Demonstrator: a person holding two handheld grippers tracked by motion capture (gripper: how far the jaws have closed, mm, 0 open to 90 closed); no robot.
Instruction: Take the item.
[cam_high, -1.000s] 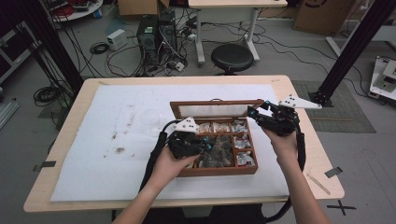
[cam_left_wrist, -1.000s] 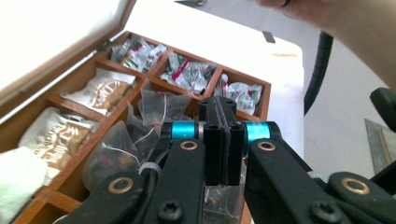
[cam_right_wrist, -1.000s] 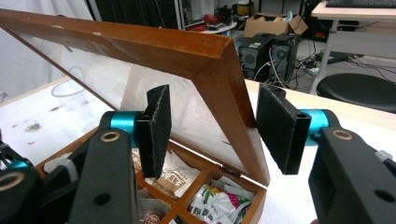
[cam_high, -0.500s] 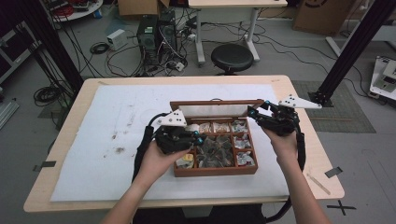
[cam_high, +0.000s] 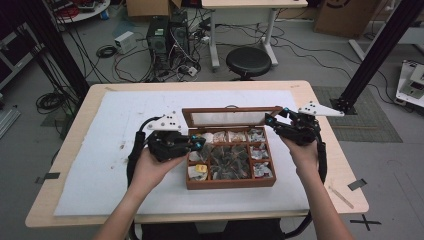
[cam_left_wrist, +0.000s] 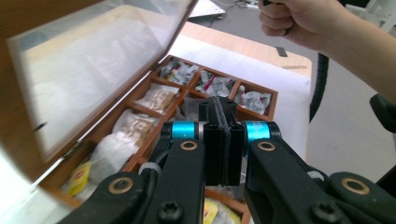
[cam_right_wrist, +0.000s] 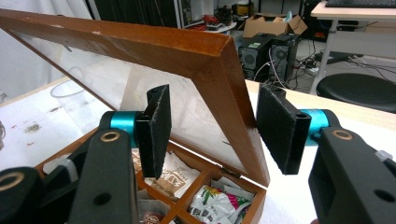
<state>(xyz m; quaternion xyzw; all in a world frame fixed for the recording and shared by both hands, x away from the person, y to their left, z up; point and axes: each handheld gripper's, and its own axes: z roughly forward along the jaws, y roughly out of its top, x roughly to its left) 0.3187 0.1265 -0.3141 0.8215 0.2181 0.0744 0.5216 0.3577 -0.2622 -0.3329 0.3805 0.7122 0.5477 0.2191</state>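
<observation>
Two grippers share the work: your right gripper, jaws wide, straddles the lid to steady it; your left gripper, jaws closed and empty, hovers over the tea box.

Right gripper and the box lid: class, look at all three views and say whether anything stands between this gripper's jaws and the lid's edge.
Nothing visible does. The right gripper is open, its jaws on either side of the lid's wooden corner with only air between. The left gripper, shut, sits at the box's far side.
</observation>
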